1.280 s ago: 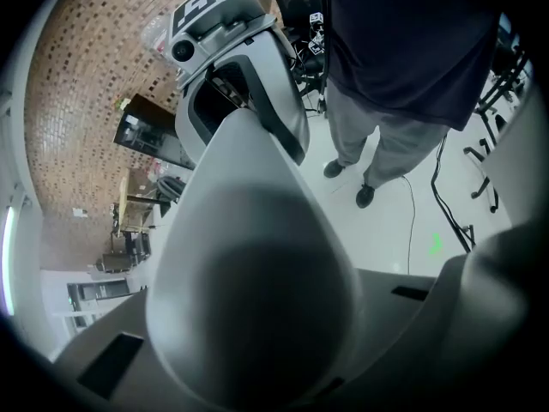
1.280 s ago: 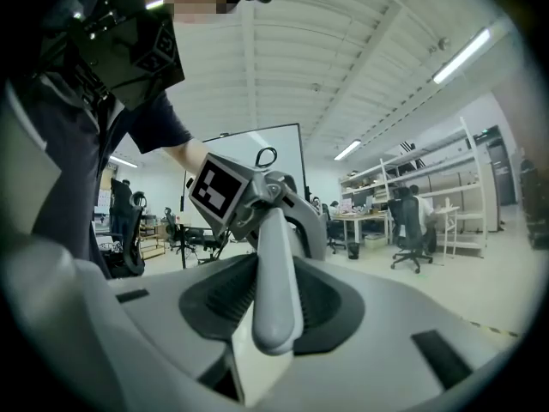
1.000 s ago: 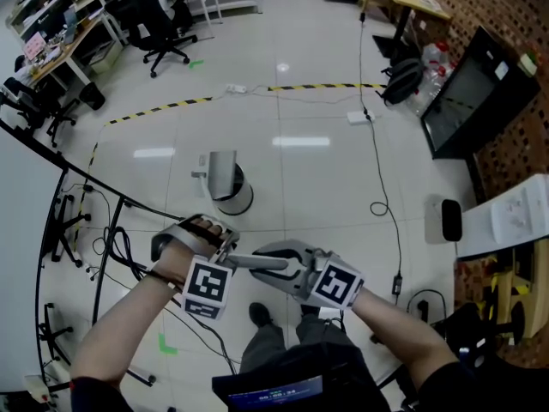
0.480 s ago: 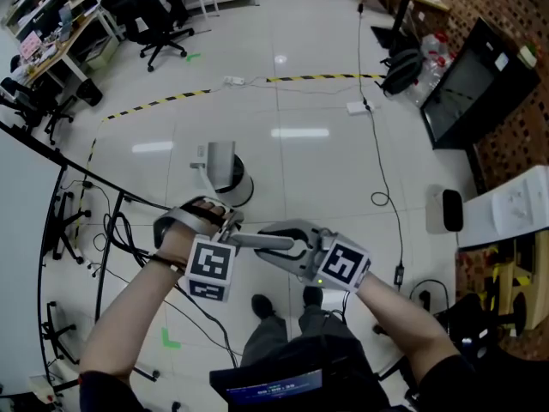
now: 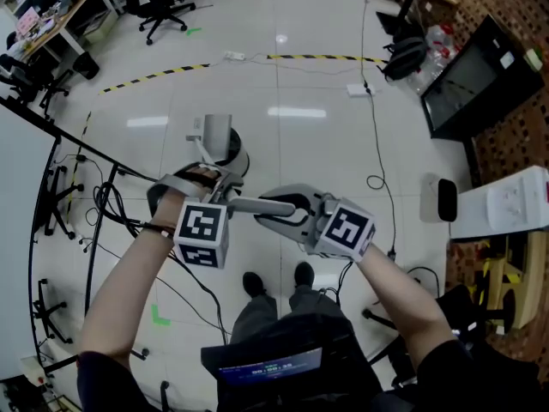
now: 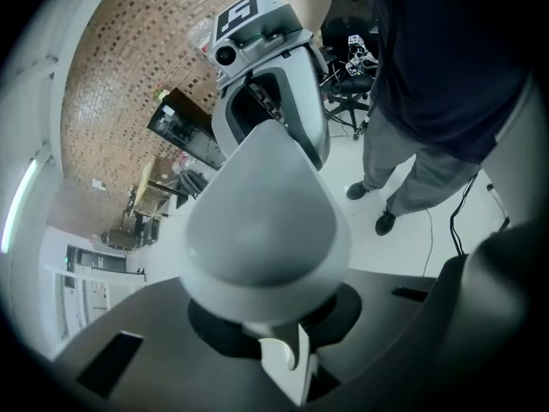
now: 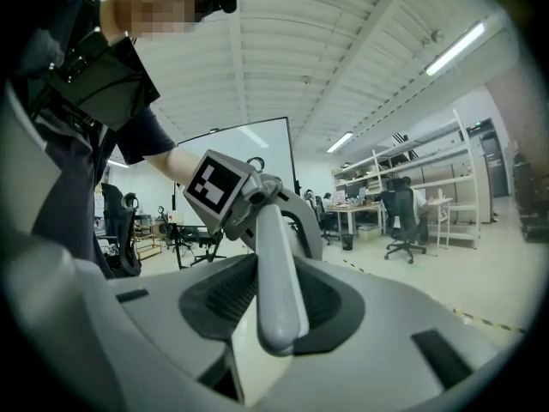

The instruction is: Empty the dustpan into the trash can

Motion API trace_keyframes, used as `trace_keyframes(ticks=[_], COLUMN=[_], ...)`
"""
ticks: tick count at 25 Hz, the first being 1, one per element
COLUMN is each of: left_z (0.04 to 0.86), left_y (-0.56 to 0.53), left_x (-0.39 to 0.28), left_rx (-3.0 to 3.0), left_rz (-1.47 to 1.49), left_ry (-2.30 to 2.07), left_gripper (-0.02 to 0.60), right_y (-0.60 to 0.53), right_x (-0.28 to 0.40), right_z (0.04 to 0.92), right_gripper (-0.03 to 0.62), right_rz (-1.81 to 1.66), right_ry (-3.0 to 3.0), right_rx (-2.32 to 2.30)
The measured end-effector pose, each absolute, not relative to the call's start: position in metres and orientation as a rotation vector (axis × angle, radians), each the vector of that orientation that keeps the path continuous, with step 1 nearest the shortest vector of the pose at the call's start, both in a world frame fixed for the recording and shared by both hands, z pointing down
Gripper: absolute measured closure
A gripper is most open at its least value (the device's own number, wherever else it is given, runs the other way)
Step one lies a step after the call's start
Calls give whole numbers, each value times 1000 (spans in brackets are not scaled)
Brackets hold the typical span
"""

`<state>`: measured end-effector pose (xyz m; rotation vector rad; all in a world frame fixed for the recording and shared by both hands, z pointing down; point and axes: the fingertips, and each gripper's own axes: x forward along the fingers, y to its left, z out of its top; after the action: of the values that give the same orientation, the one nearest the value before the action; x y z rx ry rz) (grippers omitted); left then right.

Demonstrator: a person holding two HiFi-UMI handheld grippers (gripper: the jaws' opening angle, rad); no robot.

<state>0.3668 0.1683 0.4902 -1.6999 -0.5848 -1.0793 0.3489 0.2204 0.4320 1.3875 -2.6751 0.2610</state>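
Head view, looking steeply down: a grey dustpan handle is held level by both the left gripper and the right gripper. In each gripper view the jaws are seen clamped narrowly on it. Beyond the left gripper, the grey pan is seen over a white trash can on the floor. Whether they touch cannot be made out. The handle's join to the pan is covered by the left gripper.

Dustpan handle pale grey. Trash can white, upper part grey. Left gripper, right gripper grey; marker cubes black-and-white squares. Floor glossy white tiles; yellow-black striped tape; green tape mark. Wall red-brown brick.
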Motion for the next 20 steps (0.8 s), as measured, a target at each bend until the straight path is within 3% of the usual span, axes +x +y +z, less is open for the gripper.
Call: trace_keyframes(ticks=[20], left_z=[457], left_y=[126], left_x=[319], left_rx=[-2000], left_rz=[-989], left_ry=[-519], left_gripper=[515], right_y=[167], right_x=[295], right_z=[413], right_gripper=[464], right_rz=[324], right_ry=[-2511], right_rx=[1271])
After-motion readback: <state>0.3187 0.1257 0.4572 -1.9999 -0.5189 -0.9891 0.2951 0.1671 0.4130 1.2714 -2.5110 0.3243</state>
